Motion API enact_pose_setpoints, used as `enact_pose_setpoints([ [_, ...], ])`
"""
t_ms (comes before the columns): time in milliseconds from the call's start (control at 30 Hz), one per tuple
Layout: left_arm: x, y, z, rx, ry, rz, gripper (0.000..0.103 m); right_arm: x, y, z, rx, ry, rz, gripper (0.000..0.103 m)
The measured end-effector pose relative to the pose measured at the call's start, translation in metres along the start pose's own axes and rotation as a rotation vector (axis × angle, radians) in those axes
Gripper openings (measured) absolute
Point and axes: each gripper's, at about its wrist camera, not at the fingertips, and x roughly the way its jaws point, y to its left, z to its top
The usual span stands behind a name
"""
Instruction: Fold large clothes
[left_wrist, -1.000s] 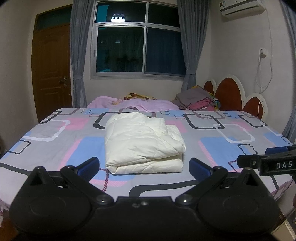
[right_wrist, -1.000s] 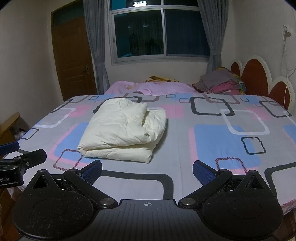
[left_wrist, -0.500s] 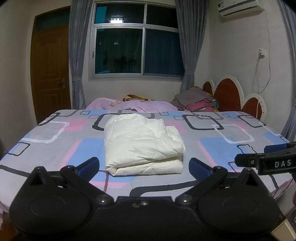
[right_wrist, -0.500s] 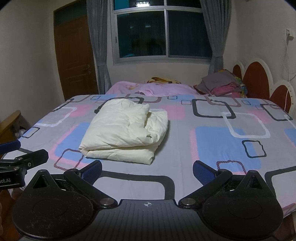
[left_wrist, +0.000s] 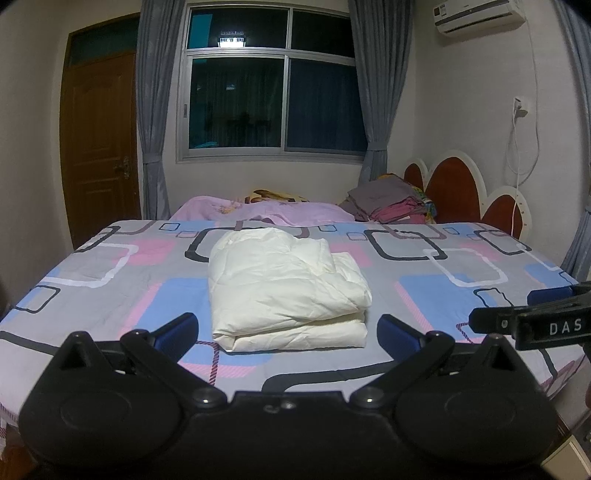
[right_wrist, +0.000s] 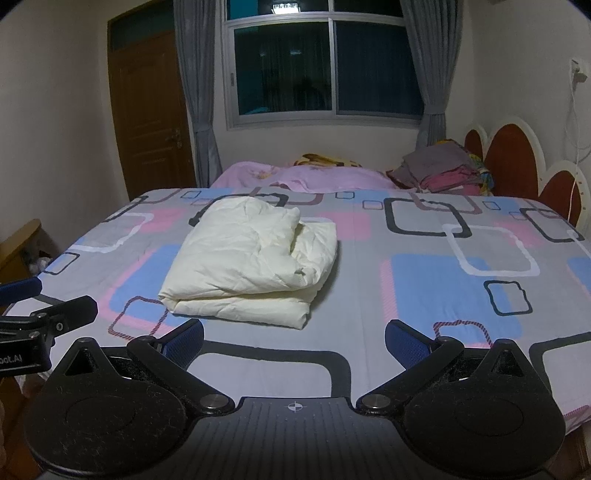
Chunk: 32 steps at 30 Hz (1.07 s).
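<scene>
- The left gripper (left_wrist: 288, 332) is hovering over the near edge of the bed (left_wrist: 92, 280), its blue-padded fingers (left_wrist: 176, 329) spread wide apart and holding nothing.
- The right gripper (right_wrist: 294, 338) is hanging beside it with its jaws likewise parted and empty, apart from the cloth.
- Just beyond both, the cream padded garment (left_wrist: 284, 291) is lying folded into a thick bundle on the patterned sheet, towards the bed's left half in the right wrist view.
- Farther back, a pink blanket (left_wrist: 273, 212) is lying along the far edge.
- A stack of folded clothes (right_wrist: 441, 171) is sitting near the red headboard (right_wrist: 511, 162).
- Behind, a dark window (left_wrist: 275, 86) is showing between grey curtains.
</scene>
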Motion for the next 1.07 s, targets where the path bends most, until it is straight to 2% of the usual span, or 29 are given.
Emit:
enact_pose_setpoints([
  [1067, 0.005, 0.0051, -0.001, 0.009, 0.0, -0.019, 0.102, 0.0001, 0.0009, -0.0003, 0.001, -0.001, 0.009, 0.103],
])
